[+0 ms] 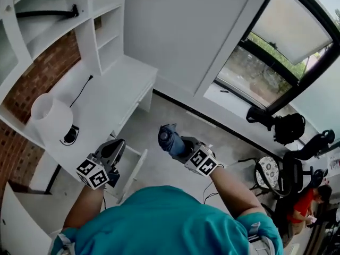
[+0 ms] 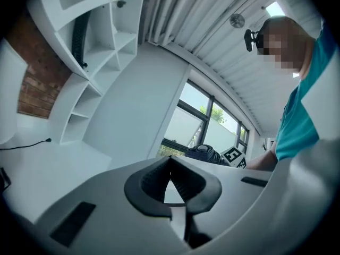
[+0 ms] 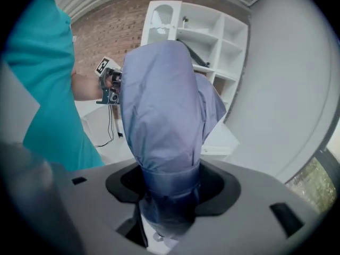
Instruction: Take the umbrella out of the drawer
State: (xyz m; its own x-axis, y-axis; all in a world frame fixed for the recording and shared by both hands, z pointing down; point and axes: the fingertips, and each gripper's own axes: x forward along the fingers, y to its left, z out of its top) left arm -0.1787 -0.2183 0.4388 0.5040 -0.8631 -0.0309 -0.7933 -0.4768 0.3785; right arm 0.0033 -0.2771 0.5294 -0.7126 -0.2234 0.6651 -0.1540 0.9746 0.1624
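Right gripper clamped around umbrella, bulk beyond jaws.

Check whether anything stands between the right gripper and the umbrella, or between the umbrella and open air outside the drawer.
Nothing visible does. The right gripper has its jaws shut on the umbrella, held up clear of the open drawer. The left gripper, jaws together and empty, is off to the side.

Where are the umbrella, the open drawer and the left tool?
umbrella (image 3: pixel 159 105), right gripper view, blue fabric middle.
drawer (image 1: pixel 135 171), head view, white front panel.
left tool (image 1: pixel 120 142), head view, between its fingertips.
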